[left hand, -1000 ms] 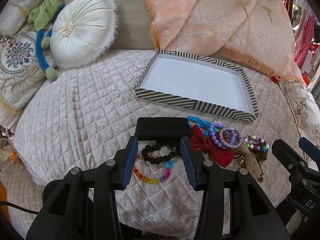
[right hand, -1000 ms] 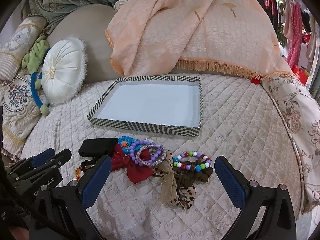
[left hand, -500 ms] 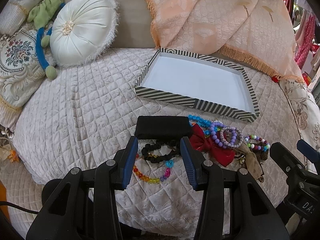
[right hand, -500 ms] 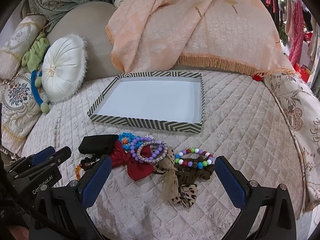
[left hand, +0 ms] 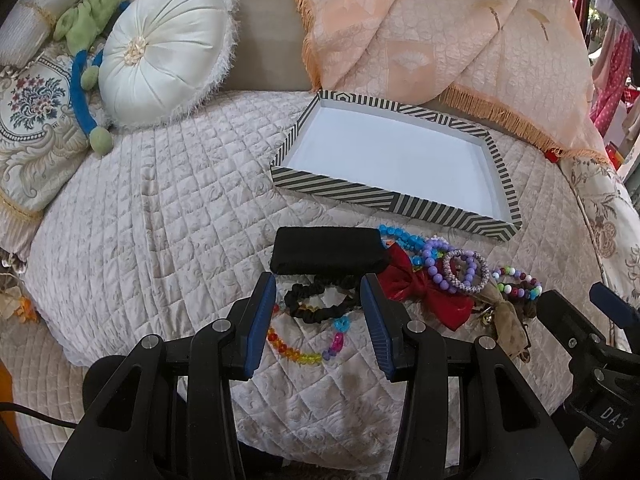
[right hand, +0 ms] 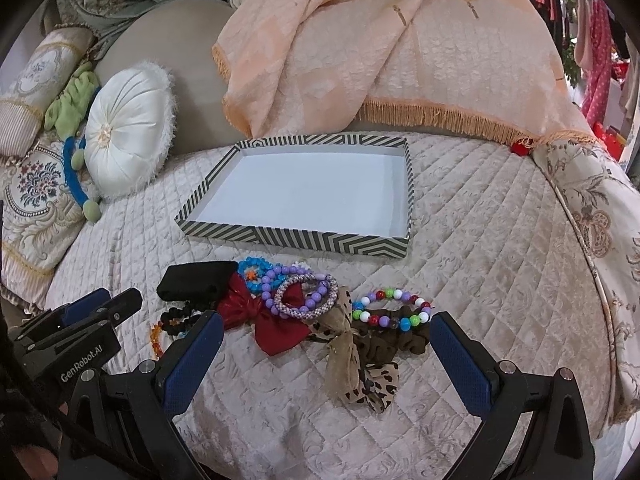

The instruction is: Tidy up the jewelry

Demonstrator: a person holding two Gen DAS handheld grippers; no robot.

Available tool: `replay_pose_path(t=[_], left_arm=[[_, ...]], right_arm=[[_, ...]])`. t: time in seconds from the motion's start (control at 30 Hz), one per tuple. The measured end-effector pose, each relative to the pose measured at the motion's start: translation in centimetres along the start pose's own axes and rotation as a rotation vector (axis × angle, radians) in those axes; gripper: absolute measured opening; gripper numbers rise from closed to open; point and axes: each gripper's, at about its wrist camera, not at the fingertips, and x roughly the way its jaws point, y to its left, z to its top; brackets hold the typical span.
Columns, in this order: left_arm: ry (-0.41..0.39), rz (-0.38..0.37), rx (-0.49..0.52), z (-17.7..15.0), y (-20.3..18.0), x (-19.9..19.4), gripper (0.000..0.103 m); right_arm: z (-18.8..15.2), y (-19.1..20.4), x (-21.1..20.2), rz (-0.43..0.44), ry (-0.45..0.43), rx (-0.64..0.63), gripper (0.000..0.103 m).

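Two grippers parted (holding nothing) | left gripper over black scrunchie; right gripper wider

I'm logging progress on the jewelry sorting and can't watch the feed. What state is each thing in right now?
Striped tray: open, nothing inside.
Left gripper: open, holding nothing, over the black scrunchie.
Right gripper: wide open, holding nothing.
Black pouch: lying flat on the quilt.
Red bow: on the quilt, partly under the purple bead bracelet.
Multicolor bead bracelet: resting on the brown scrunchie.
Rainbow bead bracelet: loose on the quilt.
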Motion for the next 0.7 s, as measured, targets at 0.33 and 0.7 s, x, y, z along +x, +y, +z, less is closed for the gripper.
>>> replay_pose_path(t=[0.33, 0.7], left_arm=[[0.042, -0.038, -0.142, 1.9, 5.1, 0.5, 0.044], [0.146, -0.131, -0.243, 2.8, 7.0, 4.1, 0.049]], right_arm=[[-0.1, -1.1, 0.9, 0.053, 0.033, -0.024, 0.102], [0.1, -2.1, 2.5, 0.137, 0.066, -0.073, 0.087]])
